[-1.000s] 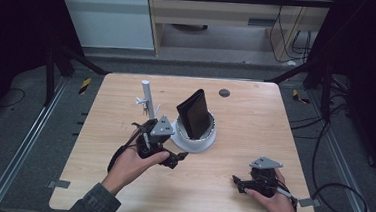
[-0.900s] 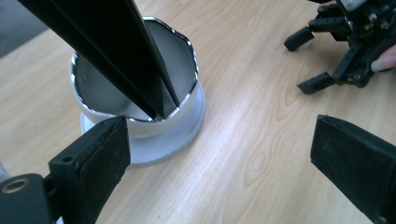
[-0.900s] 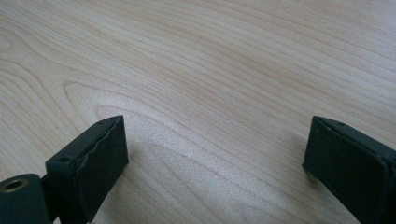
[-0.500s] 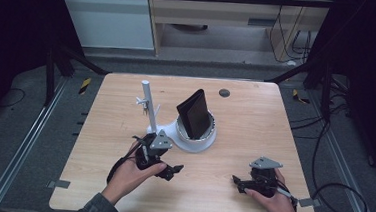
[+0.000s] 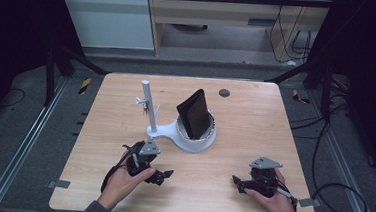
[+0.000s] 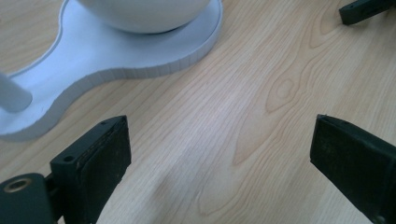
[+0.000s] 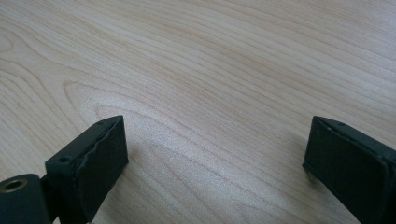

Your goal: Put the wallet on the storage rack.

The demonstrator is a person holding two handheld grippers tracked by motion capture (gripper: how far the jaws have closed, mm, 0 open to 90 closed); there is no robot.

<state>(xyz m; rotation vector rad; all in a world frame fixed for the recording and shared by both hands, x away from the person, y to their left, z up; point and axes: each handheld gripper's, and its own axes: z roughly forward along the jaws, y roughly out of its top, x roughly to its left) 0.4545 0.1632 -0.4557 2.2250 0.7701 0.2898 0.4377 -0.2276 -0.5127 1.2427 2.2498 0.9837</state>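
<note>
Both claws rest low on the table point(image 5: 255, 115) near its front edge, the left gripper point(image 5: 163, 176) and right gripper point(image 5: 236, 181) each with jaws wide apart and empty. The black wallet point(image 5: 194, 114) stands tilted in the white bowl point(image 5: 196, 139) at the table's middle, on the stand point(image 5: 148, 110). This looks like a pause between steps; the next reach needs a lift forward. Bare wood lies between the 2 grippers.

My right tool point(image 7: 217, 163) hovers low over the counter point(image 7: 210, 70), its two black jaws spread wide apart. Between them I see bare pale wood grain and nothing gripped.
</note>
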